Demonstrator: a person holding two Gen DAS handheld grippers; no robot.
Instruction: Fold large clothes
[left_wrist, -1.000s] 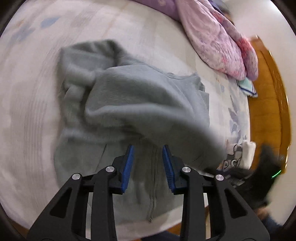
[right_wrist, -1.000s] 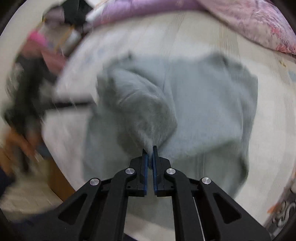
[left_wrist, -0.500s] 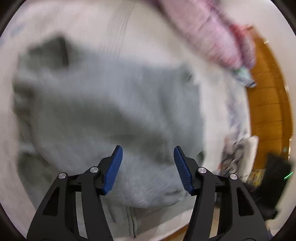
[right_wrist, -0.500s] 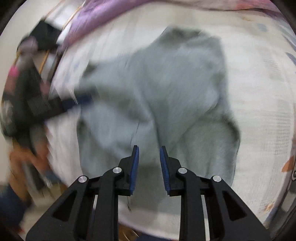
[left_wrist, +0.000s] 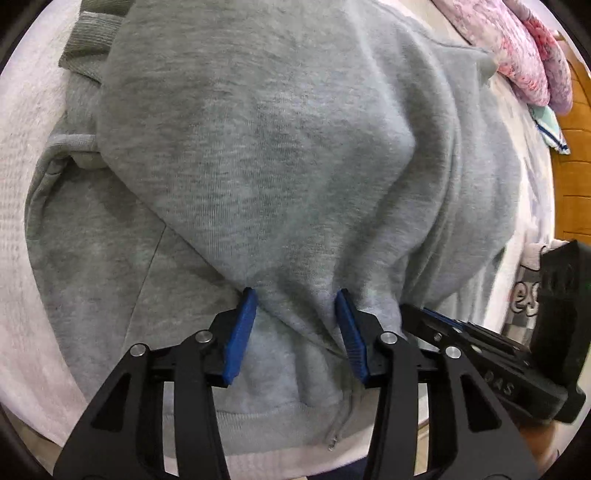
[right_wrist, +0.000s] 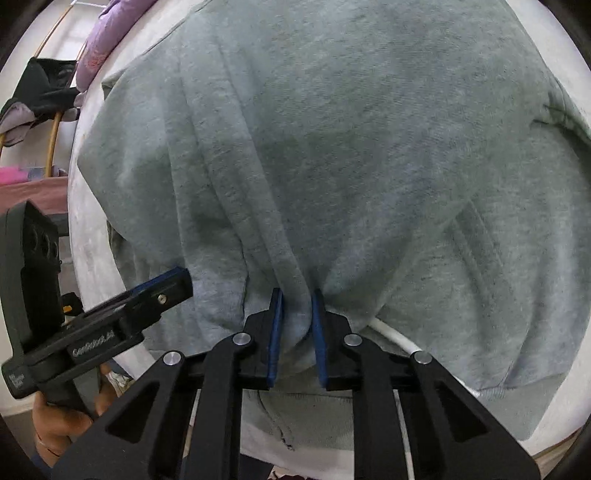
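Grey fleece zip hoodie (left_wrist: 280, 155) on bed: left tool (left_wrist: 295, 317) spread astride folded edge; right tool (right_wrist: 297, 325) part-closed around gather. Mid-fold; next needed firm clamping.

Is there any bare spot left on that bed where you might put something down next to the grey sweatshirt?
Yes. In the left wrist view a wide strip of white bed cover lies bare left of the grey sweatshirt. A narrower strip shows on its right, toward the pink quilt. The near edge is crowded: left gripper and right gripper both sit in the cloth.
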